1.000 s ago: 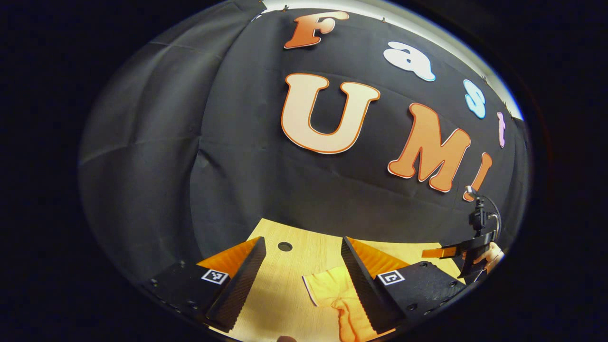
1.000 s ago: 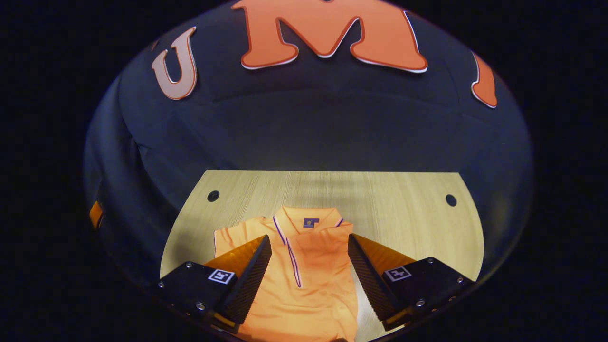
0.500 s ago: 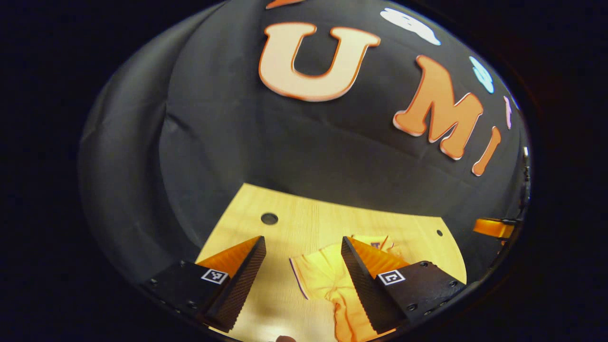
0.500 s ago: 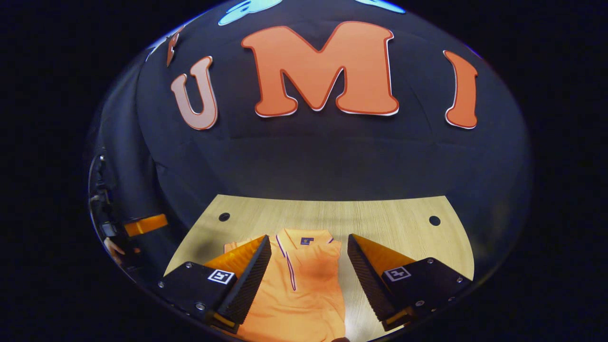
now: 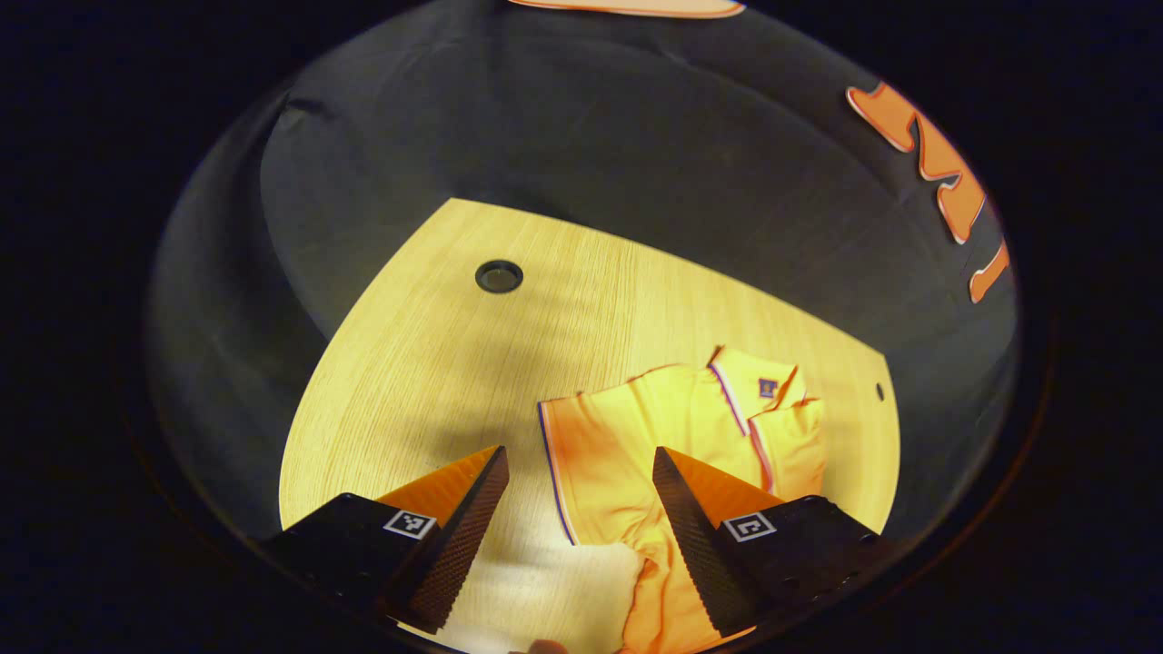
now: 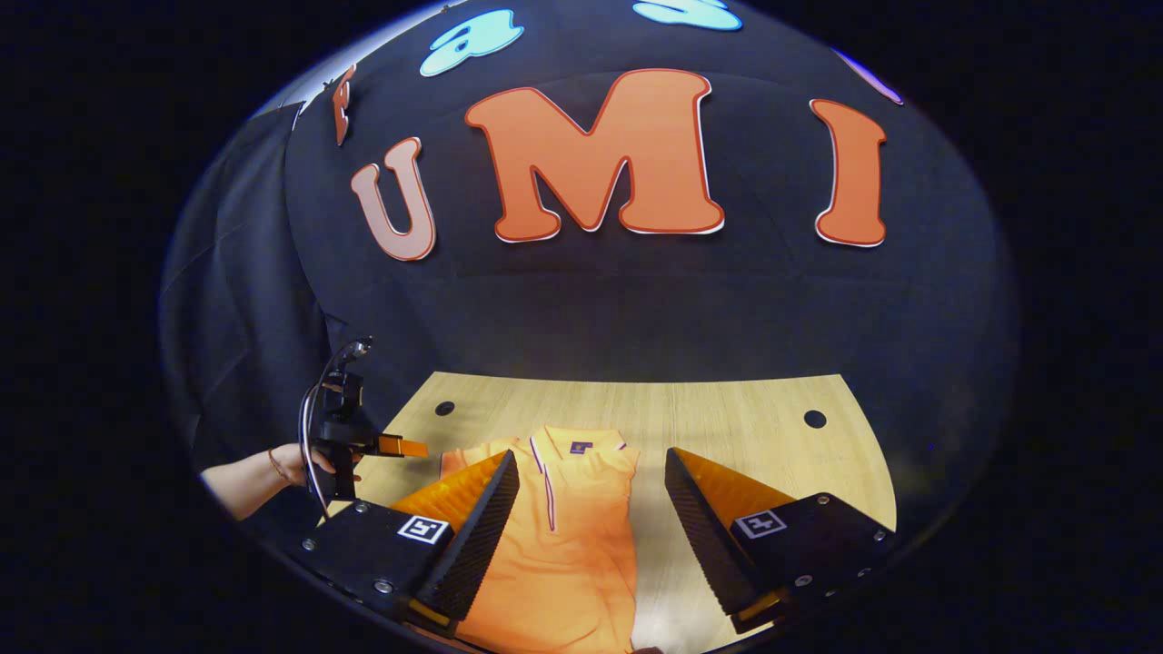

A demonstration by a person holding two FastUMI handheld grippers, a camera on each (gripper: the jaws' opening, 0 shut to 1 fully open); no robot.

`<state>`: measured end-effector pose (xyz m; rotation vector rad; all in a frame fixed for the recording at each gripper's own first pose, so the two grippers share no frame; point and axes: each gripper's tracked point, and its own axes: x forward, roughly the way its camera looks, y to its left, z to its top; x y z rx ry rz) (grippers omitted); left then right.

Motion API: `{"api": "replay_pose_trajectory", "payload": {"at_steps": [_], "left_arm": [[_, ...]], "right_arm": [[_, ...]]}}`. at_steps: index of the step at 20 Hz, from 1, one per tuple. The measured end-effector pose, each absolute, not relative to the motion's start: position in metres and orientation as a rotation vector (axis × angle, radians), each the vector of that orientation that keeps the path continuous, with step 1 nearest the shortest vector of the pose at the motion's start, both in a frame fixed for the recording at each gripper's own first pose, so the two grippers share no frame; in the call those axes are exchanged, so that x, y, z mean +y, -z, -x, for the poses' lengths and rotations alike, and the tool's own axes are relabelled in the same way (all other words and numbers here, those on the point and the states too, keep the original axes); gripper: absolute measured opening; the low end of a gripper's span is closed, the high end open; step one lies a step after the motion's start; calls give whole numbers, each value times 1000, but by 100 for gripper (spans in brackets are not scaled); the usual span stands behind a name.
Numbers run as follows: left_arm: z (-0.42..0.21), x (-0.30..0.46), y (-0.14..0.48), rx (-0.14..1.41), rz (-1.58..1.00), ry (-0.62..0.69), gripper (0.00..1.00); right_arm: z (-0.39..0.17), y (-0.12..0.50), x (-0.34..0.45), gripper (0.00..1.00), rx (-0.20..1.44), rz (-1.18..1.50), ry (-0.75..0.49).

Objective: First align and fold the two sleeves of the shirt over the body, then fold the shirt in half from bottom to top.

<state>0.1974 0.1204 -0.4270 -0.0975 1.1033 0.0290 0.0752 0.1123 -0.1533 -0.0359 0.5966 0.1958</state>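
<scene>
1. The orange short-sleeved polo shirt with a thin purple-and-white placket stripe lies flat on the pale wood-grain tabletop, collar toward the booth wall. In the right gripper view it sits low and centre, roughly 6 o'clock of the table.
2. In the left gripper view the same shirt lies at about 4 o'clock on the table. One short sleeve spreads out flat toward 9 o'clock of the garment; the other side looks folded in over the body near the collar.
3. Left gripper: jaws spread wide, nothing between them, held above the sleeve's edge and the bare wood beside it. It also appears at 9 o'clock in the right gripper view, held by a hand with a bare forearm, off the table's edge.
4. Right gripper: jaws released and wide apart, straddling the shirt body from above; no contact seen.
5. Round dark holes in the tabletop: one at 11 o'clock, another at 2 o'clock.
</scene>
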Motion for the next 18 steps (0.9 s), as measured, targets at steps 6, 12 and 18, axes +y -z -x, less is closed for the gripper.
{"api": "replay_pose_trajectory", "payload": {"at_steps": [6, 12, 18], "left_arm": [[-191, 128, 493, 1244, 39, -95, 99], [-186, 140, 507, 1271, -26, -164, 92], [-186, 122, 511, 1280, -53, -109, 39]], "right_arm": [[-57, 172, 53, 99, 655, -19, -129], [-48, 187, 25, 99, 703, -43, -114], [-49, 190, 27, 99, 718, -49, -136]]}}
